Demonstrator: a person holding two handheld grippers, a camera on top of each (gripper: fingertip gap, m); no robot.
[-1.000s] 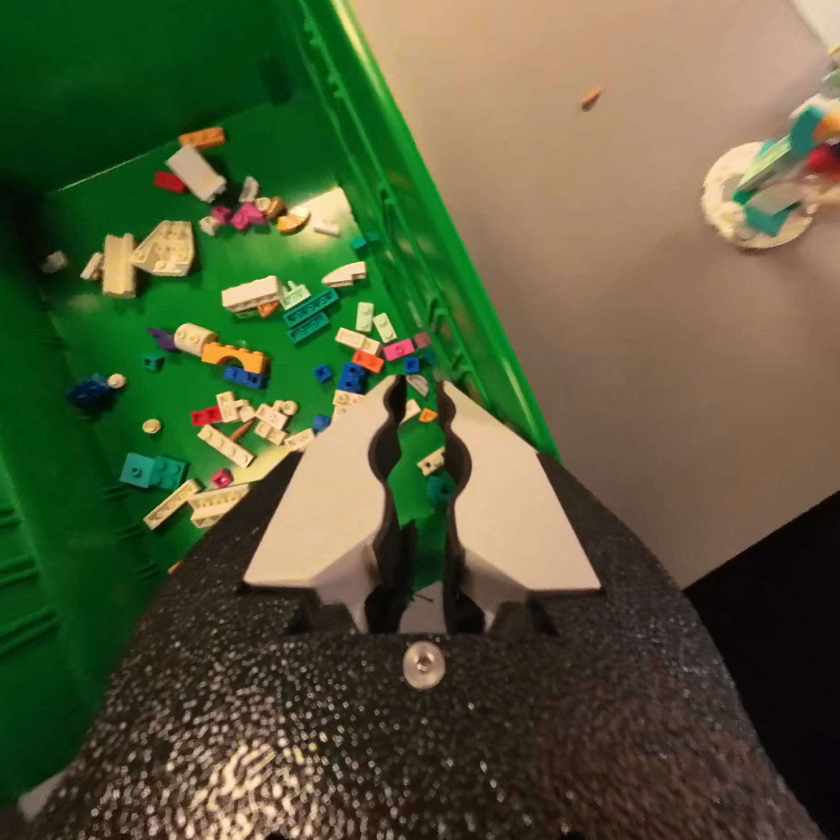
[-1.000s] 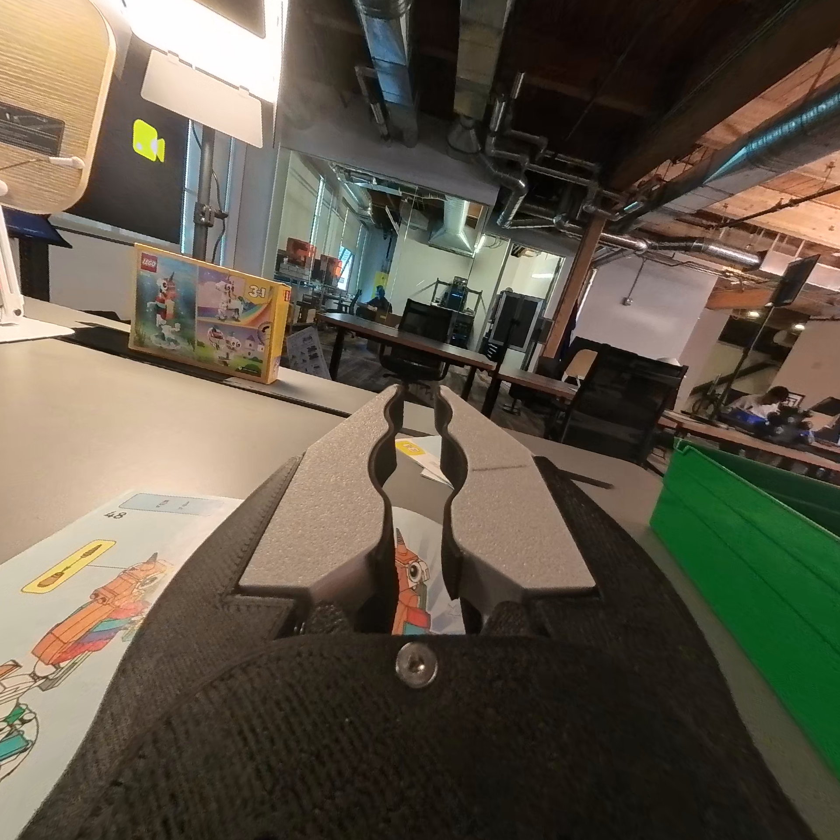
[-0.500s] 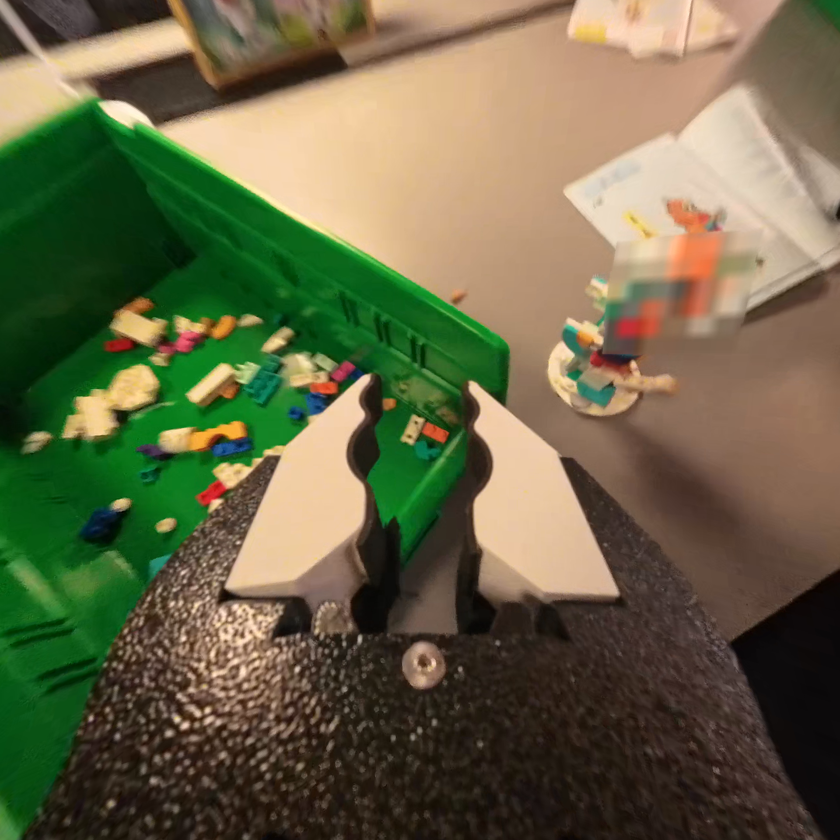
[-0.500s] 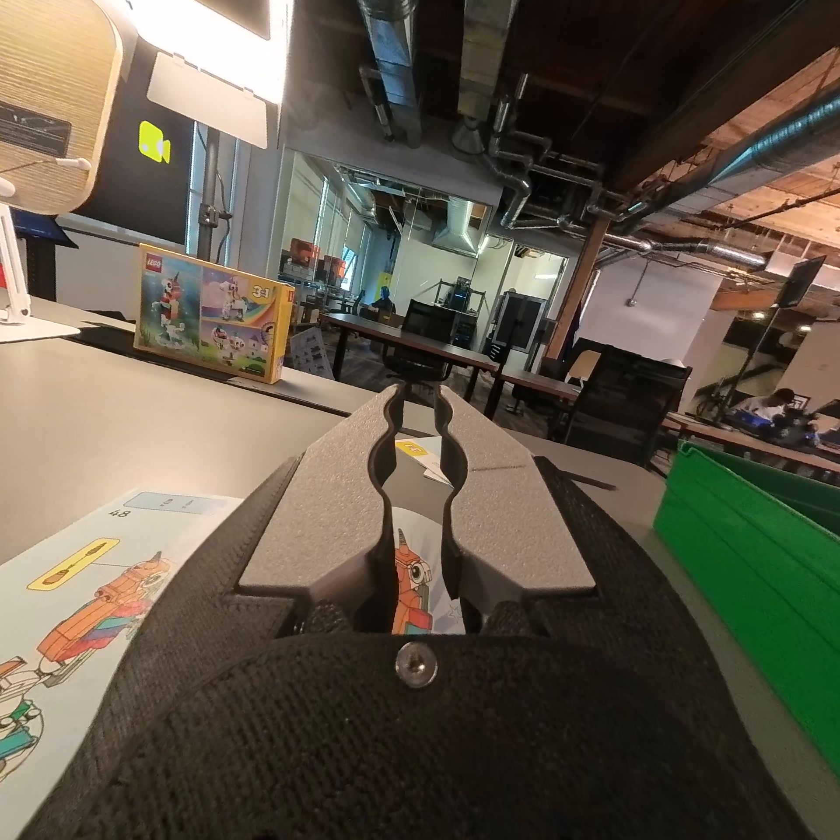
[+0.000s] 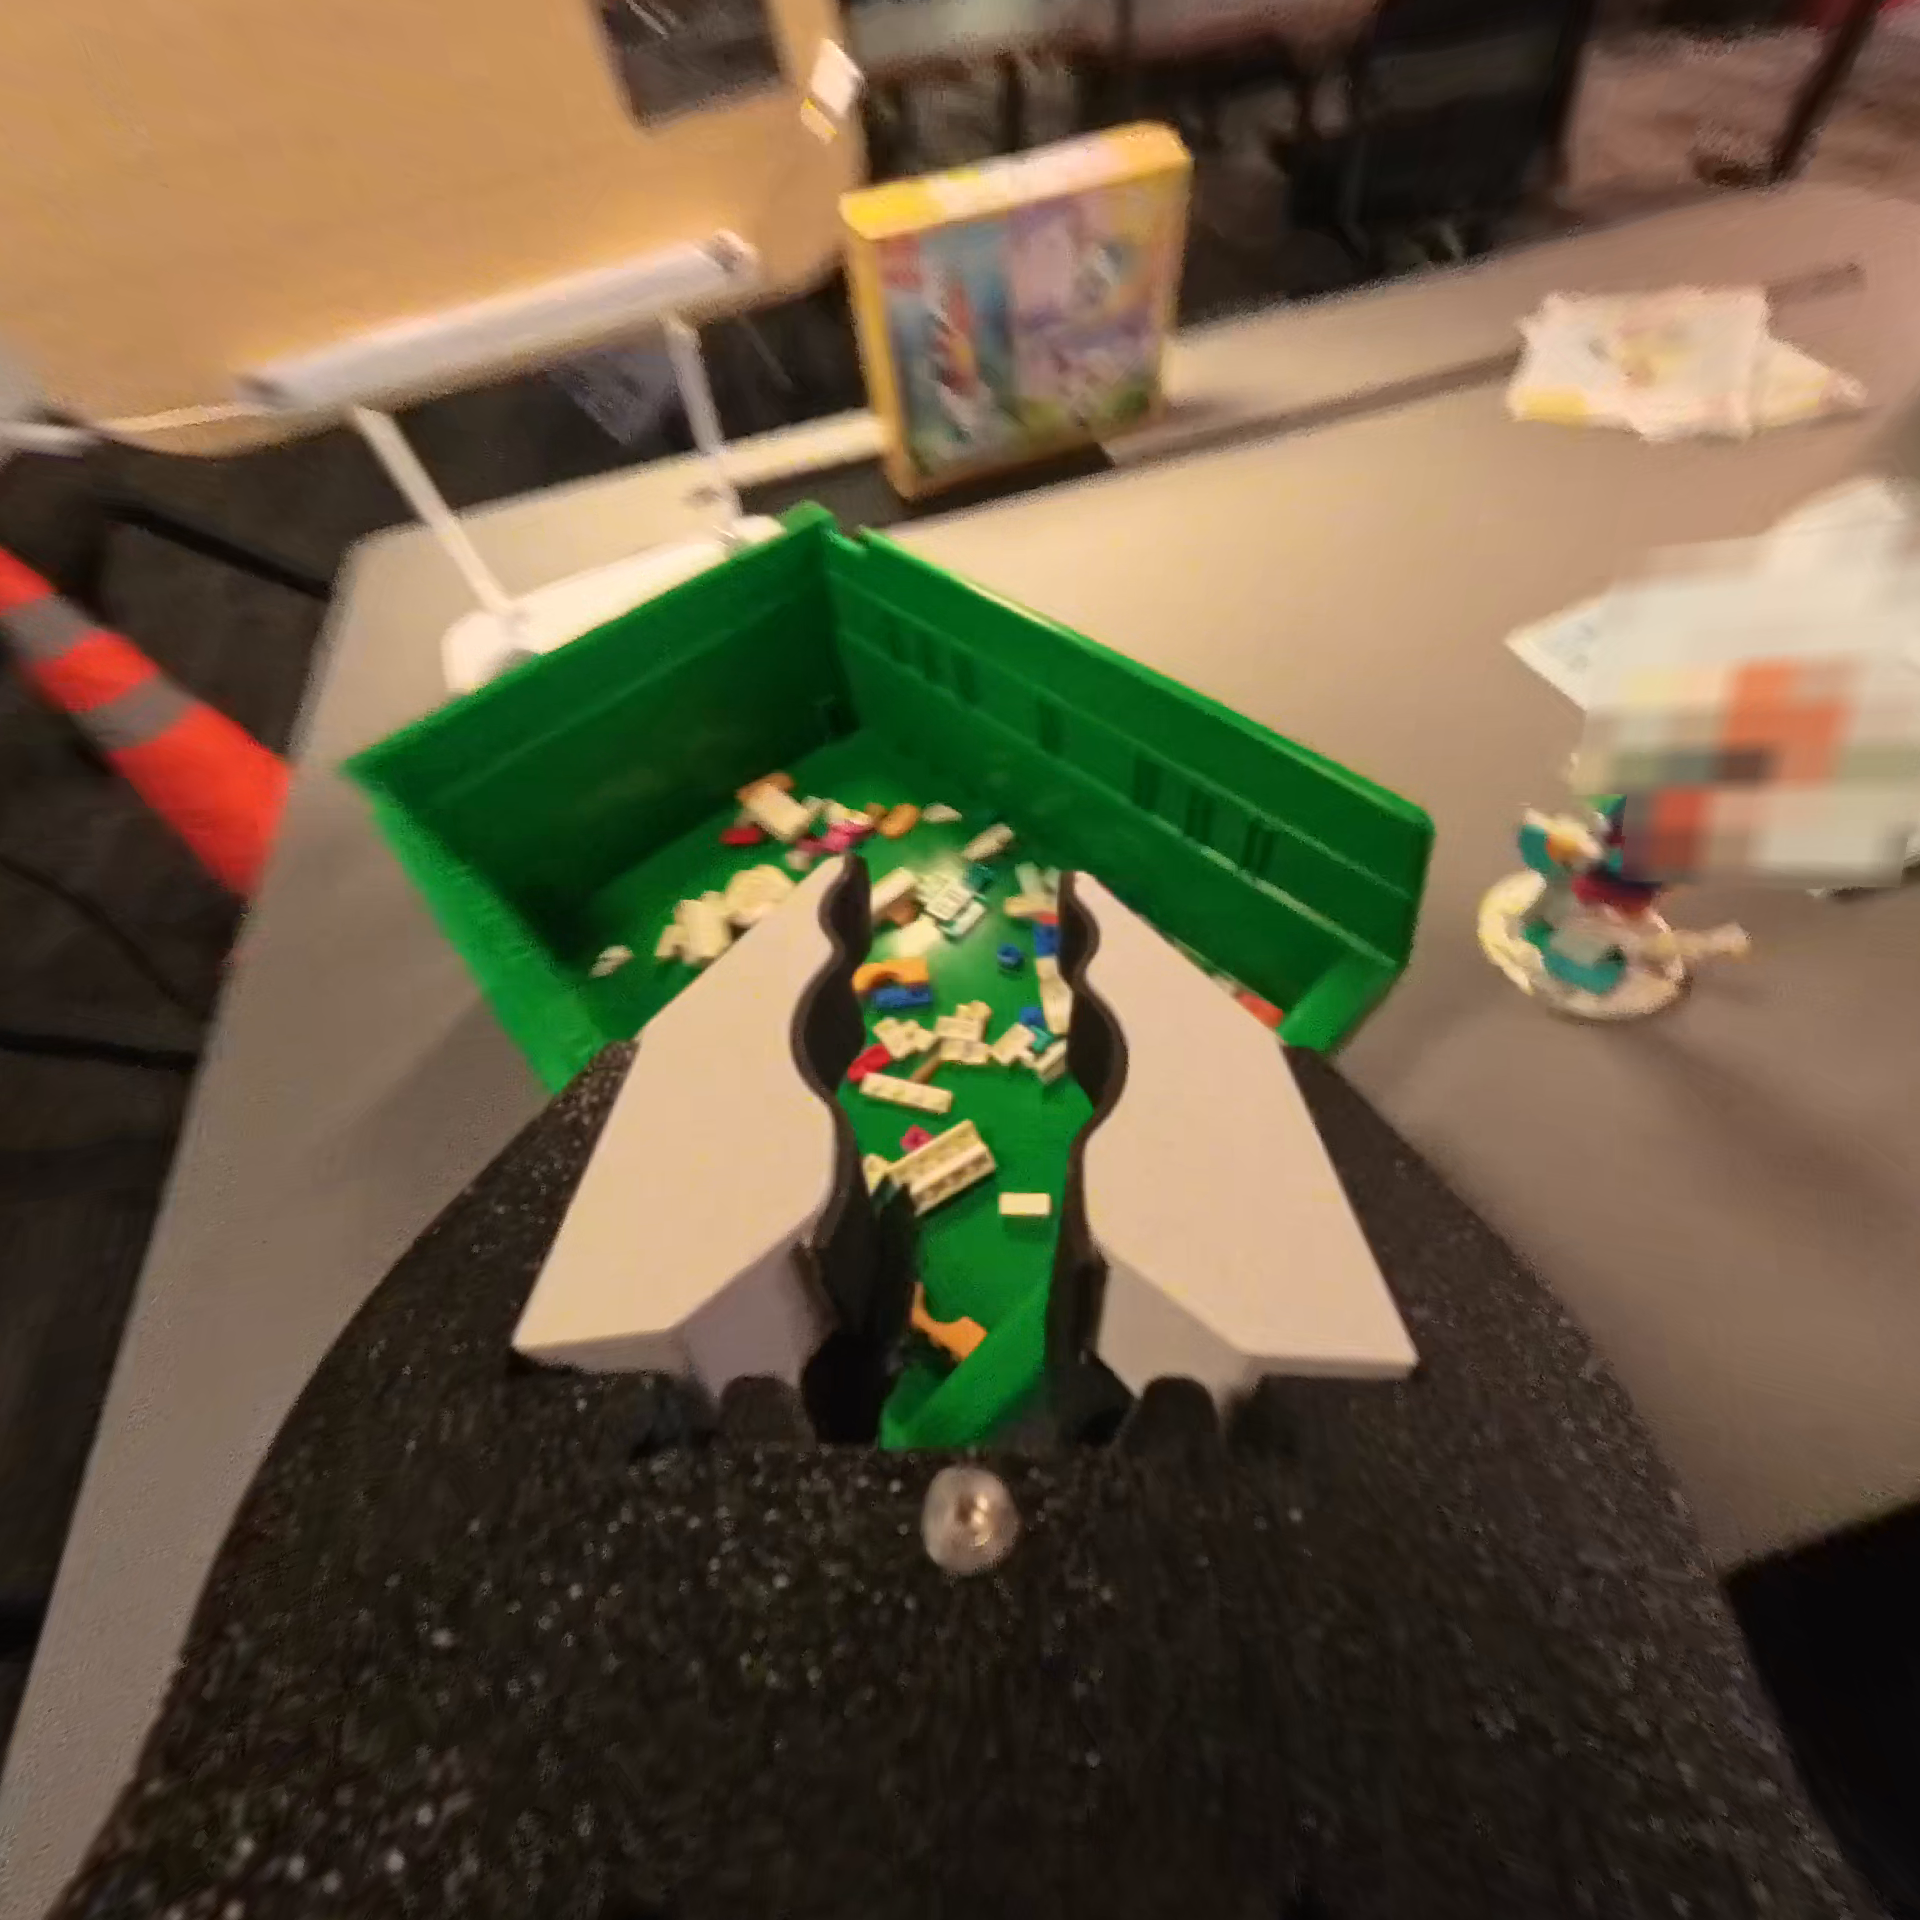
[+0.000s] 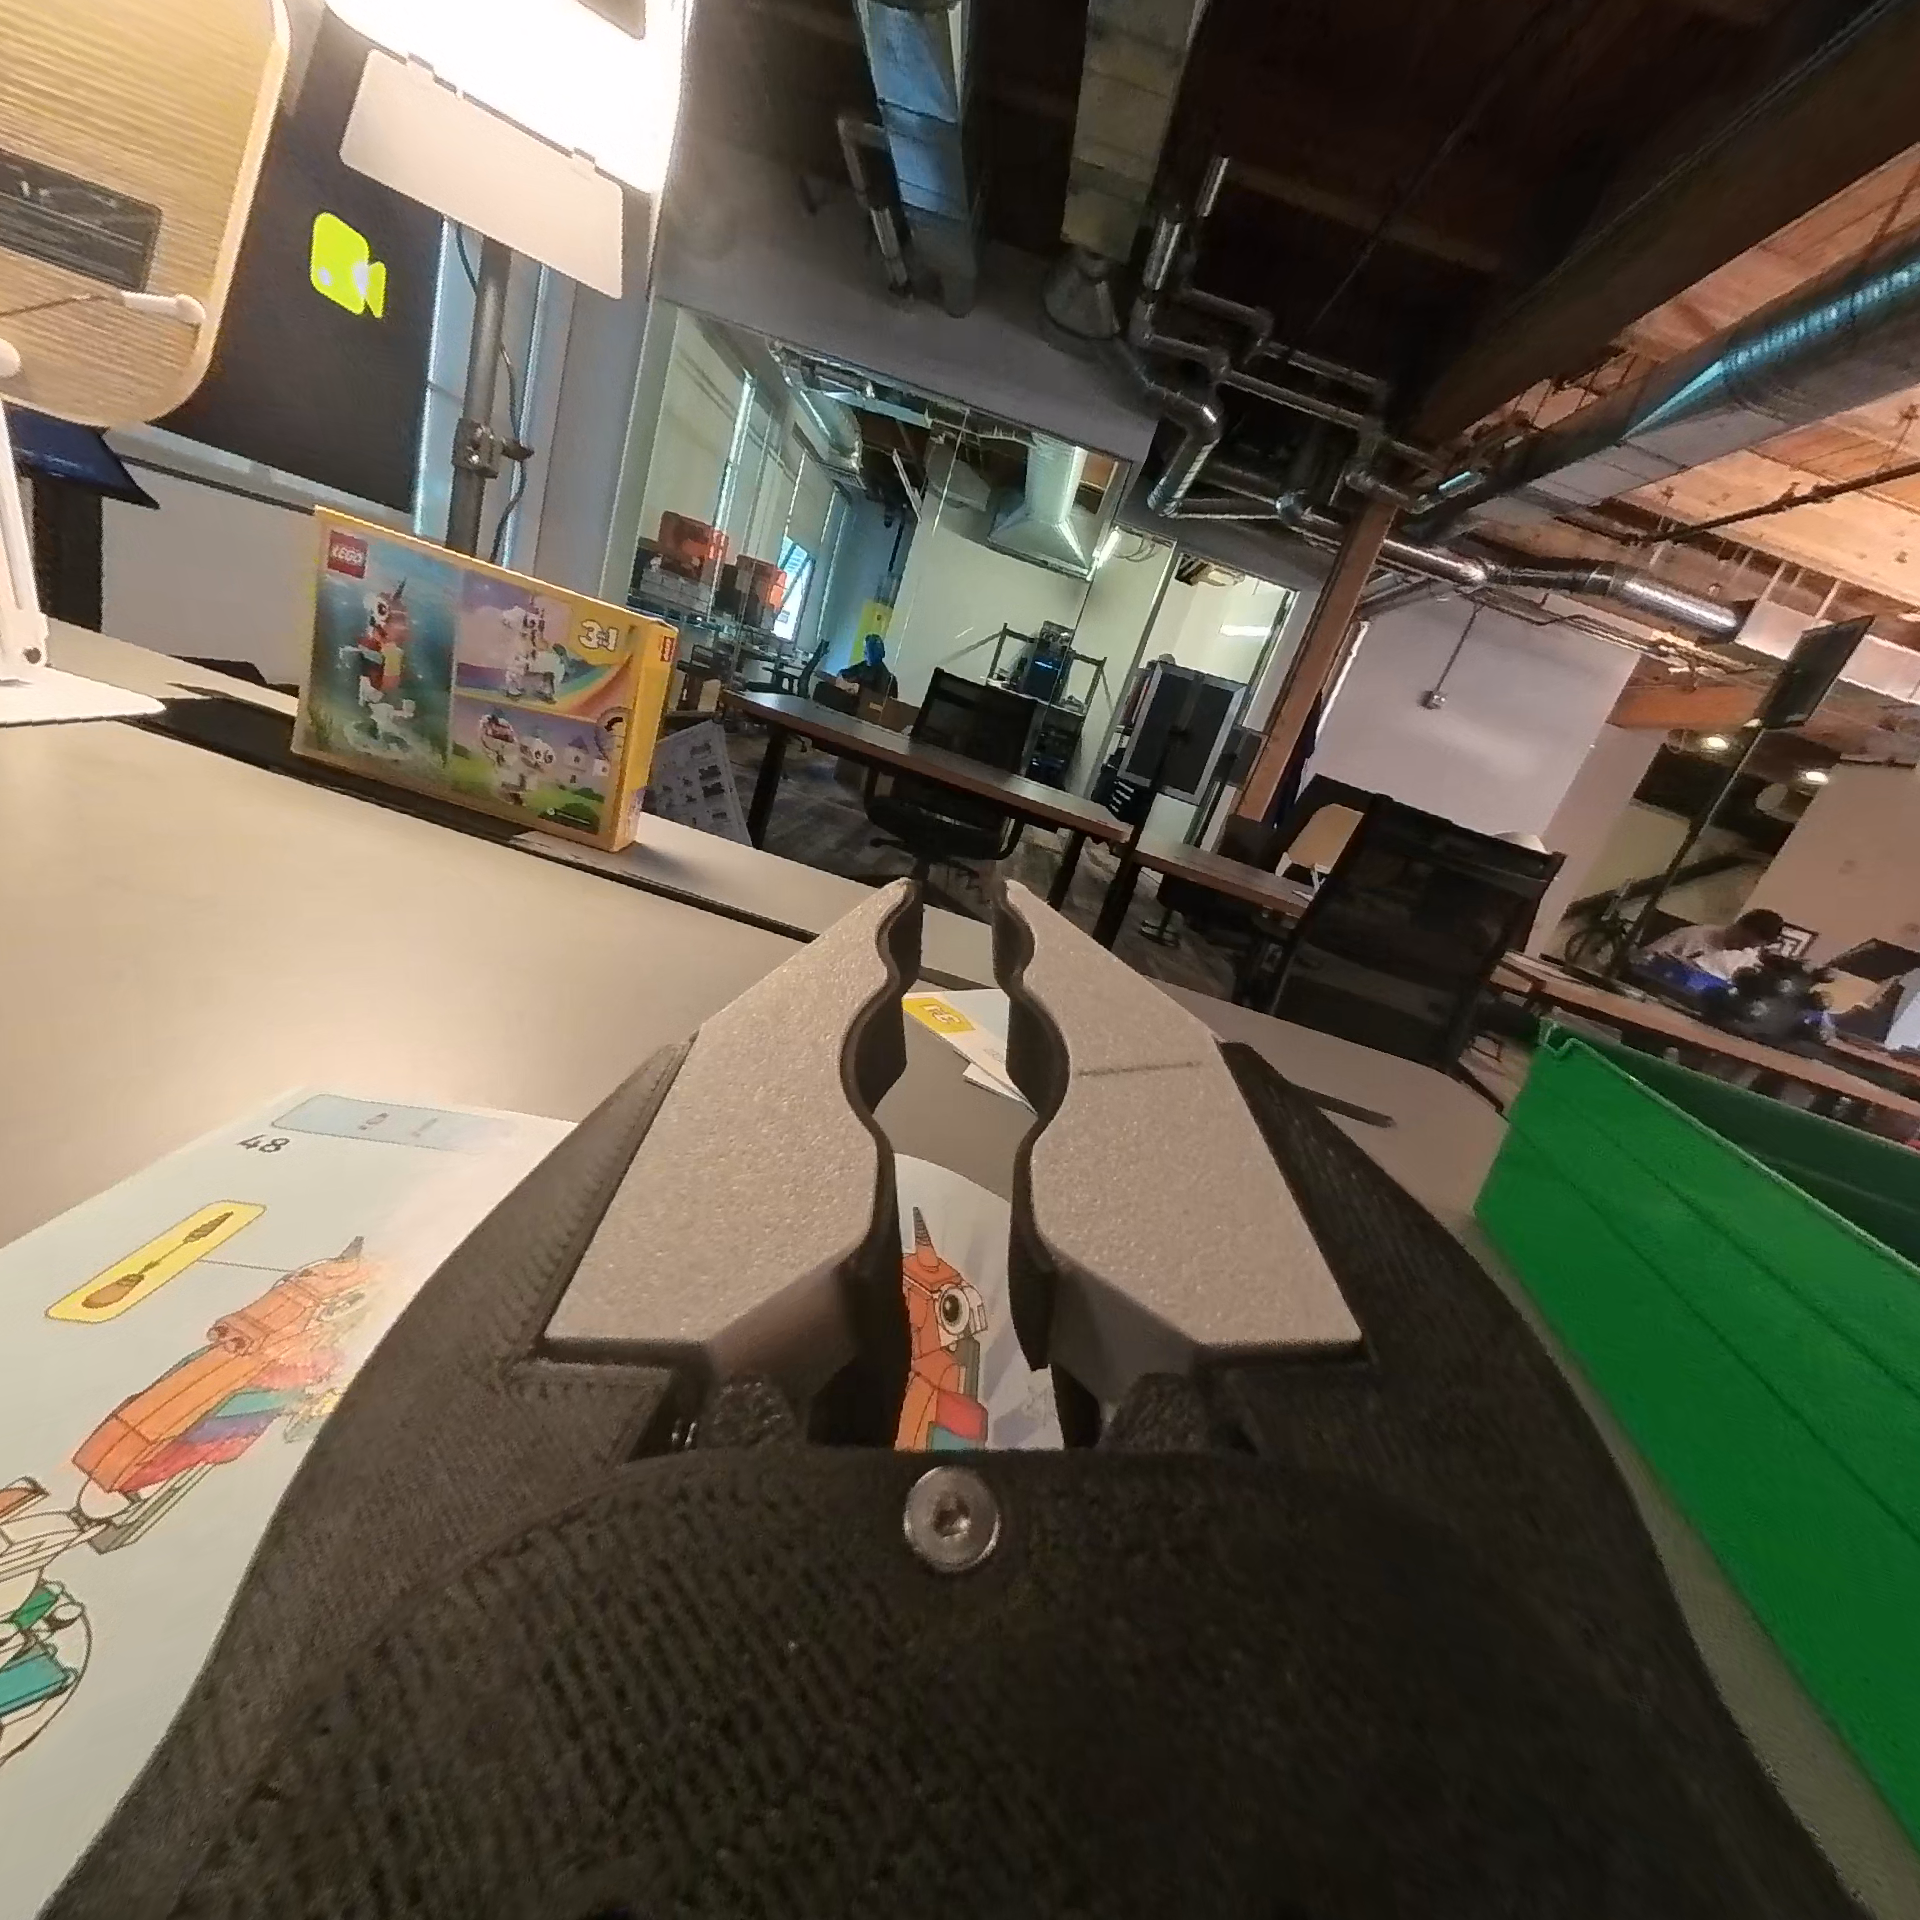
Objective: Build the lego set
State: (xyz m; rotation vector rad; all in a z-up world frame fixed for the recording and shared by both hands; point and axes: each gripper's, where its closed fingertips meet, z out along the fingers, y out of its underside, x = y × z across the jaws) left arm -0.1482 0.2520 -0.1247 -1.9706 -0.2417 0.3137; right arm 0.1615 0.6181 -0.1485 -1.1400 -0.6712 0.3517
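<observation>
My left gripper point(image 5: 958, 873) is open and empty, held above the near end of the green bin point(image 5: 1143, 686). Many loose bricks point(image 5: 935, 1029) in white, orange, blue and pink lie on the bin floor. A partly built model point(image 5: 1569, 935) on a round white base stands on the table right of the bin. My right gripper point(image 6: 958, 888) is closed to a thin gap and holds nothing. It lies low over the open instruction booklet point(image 6: 208, 1247). The green bin also shows at the right of the right wrist view point(image 6: 1704, 1299).
The yellow set box point(image 5: 1013, 301) stands at the table's far edge and also shows in the right wrist view point(image 6: 478, 675). A white desk lamp point(image 5: 499, 343) stands behind the bin. Folded paper sheets point(image 5: 1662, 364) lie far right. An orange cone point(image 5: 135, 727) is off the table's left. Some 50 cm of space lies between my two pairs of fingers.
My left gripper has risen and pulled back out of the bin, tilted up toward the room, and opened wider. My right gripper has not moved.
</observation>
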